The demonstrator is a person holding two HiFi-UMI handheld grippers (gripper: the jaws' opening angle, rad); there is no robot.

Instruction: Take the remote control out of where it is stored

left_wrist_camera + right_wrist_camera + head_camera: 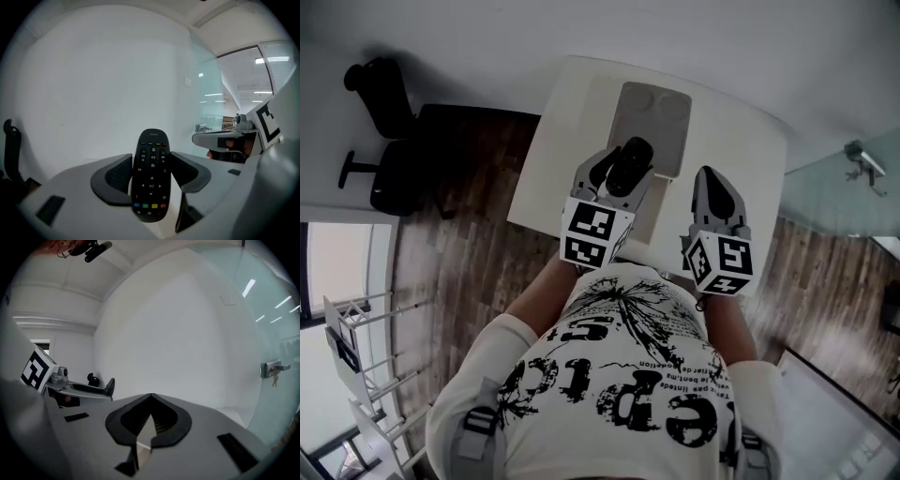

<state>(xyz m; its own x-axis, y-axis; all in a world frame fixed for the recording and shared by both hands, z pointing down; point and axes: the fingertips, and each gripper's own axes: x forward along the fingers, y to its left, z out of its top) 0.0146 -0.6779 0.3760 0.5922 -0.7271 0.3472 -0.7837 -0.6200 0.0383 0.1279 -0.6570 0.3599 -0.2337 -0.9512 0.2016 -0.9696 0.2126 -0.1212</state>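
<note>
Remote: the long black plastic remote control (151,176) looks hard, light and a bit slippery. It is best held by its long sides.
Where: it stands upright between the jaws, above the white table (741,141).
Left gripper (151,159): jaws wide, squeezing the remote's sides.
Right gripper (151,397): jaws closed, holding nothing.

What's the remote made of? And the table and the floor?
The remote looks like matt black plastic; its small buttons may be rubber. The table is smooth and plain white, maybe painted or laminated board, I can't tell which. The floor shows brown planks with grain, so wood or a wood-look covering.
</note>
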